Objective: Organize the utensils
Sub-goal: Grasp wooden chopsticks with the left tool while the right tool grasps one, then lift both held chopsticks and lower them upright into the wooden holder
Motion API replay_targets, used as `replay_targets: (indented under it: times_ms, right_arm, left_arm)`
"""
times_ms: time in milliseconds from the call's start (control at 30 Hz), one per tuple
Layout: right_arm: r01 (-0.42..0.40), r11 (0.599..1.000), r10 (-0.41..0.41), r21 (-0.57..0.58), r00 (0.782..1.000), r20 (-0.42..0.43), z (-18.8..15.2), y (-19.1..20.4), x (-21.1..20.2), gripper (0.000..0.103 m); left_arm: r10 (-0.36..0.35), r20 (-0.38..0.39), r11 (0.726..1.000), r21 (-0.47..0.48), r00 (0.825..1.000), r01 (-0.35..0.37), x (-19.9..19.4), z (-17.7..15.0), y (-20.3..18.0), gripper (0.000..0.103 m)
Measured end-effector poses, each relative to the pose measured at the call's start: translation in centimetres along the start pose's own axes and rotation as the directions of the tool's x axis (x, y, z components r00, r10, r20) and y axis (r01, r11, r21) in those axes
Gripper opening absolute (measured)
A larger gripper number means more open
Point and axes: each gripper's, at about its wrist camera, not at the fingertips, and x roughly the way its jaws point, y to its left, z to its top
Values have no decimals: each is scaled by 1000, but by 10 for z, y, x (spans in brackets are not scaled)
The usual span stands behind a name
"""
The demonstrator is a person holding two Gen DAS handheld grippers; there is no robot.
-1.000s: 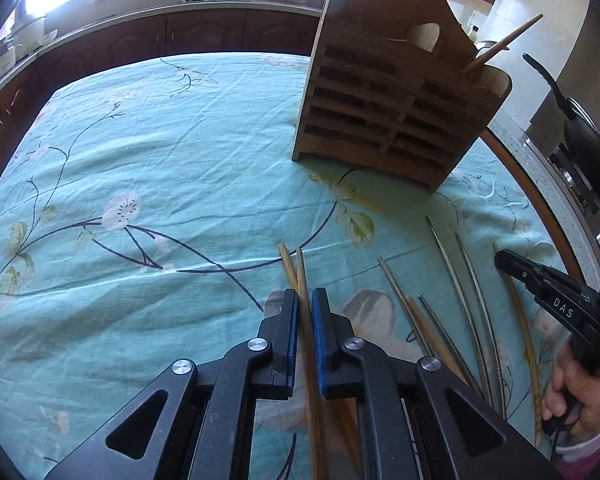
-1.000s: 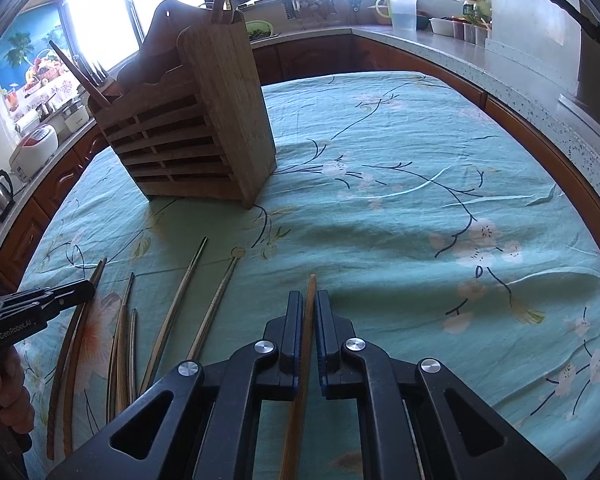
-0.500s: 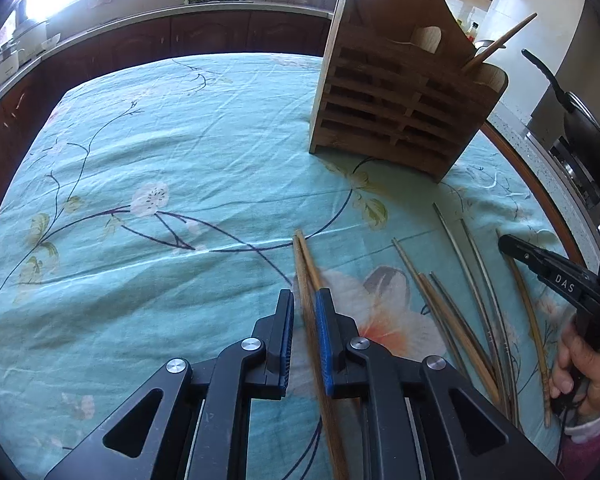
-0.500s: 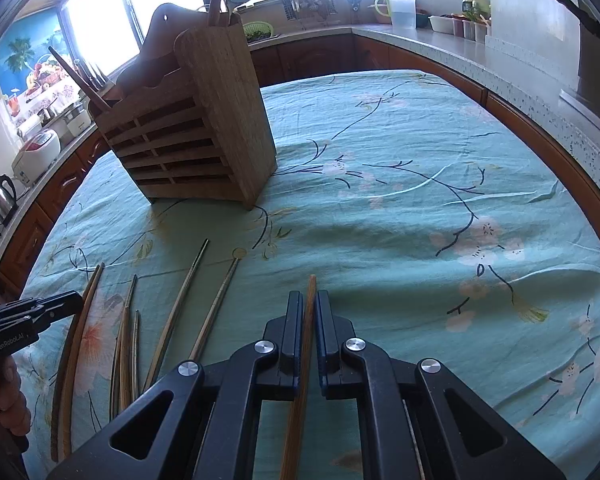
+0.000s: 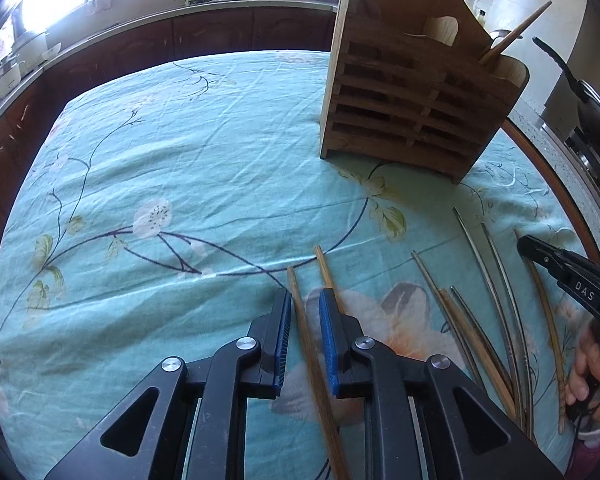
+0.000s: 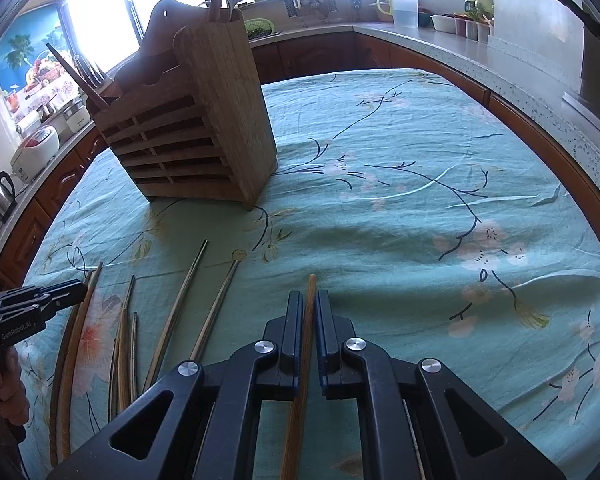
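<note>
My left tongs (image 5: 305, 316) are standing slightly open, with one brown chopstick (image 5: 314, 352) lying between the blue pads and a second chopstick (image 5: 325, 270) just beside the right pad. My right tongs (image 6: 309, 322) are gripping a single wooden chopstick (image 6: 305, 344), jaws nearly closed on it. The wooden utensil holder (image 6: 196, 136) is standing ahead and left of them, loose chopsticks (image 6: 172, 316) lying to their left on the tablecloth (image 6: 420, 216).

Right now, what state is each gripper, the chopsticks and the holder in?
Left gripper: open, straddling one wooden chopstick lying on the cloth.
Right gripper: shut on a chopstick.
Loose chopsticks: lying flat on the tablecloth.
Wooden holder: upright, utensils standing in it.
</note>
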Motion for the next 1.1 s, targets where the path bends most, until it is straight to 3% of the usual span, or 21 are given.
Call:
replay_targets:
  times_ms: [133,300,400,567,800,1100]
  right_arm:
    - [19,999,-20,-46,1000,-23,3,5,3,7]
    - [70,988,-74,-141,997,-27,2,18,4,6]
    - [35,991,-38,-126,999,-24,3,18,-3,5]
    - [-47,997,52,-64,996,72,9,17,-52,5]
    - [-131,990,141,-58,966,218,24,25,-123,5]
    - [-156,985,172,-72,911,375,44,32,-185,5]
  left_arm:
    - [55,4,996,73,998,-55,5,2,-14,13]
    - [51,7,996,76,999,-51,7,3,-17,4]
    - [32,32,998,62,999,-34,-4,-1,-17,3]
    - [-39,124,999,12,991,37,-51,-7,-8,3]
    - [-113,262,993,-13,959,120,-128,-16,4,3]
    - [-164,388,984,0,907,178,-206,-35,16,3]
